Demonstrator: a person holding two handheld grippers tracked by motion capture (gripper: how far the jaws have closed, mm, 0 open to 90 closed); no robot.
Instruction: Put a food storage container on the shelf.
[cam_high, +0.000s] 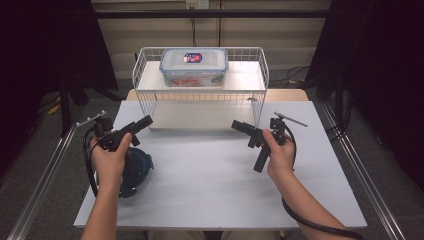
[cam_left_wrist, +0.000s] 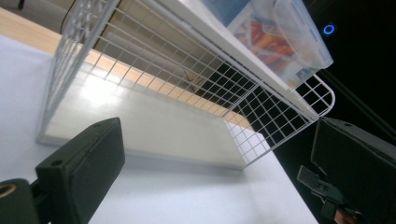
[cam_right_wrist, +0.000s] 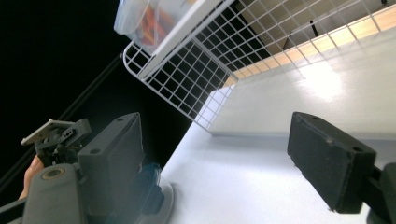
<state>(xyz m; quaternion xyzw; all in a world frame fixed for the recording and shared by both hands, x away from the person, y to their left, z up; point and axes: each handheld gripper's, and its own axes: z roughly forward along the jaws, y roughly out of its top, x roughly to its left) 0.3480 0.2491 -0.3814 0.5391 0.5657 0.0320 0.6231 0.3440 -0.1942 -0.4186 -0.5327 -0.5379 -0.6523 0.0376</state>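
both hand-held grippers, left (cam_high: 145, 121) and right (cam_high: 236, 125), gape wide and empty mid-frame, angled toward the wire rack (cam_high: 200, 90) so either could reach the lidded box (cam_high: 194, 65) up top

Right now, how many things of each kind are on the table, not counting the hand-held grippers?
White wire rack with shelves: 1
Clear plastic food box with clip-on lid, on the rack's top shelf: 1
Dark blue round bowl-like container, under the left hand: 1
Total: 3
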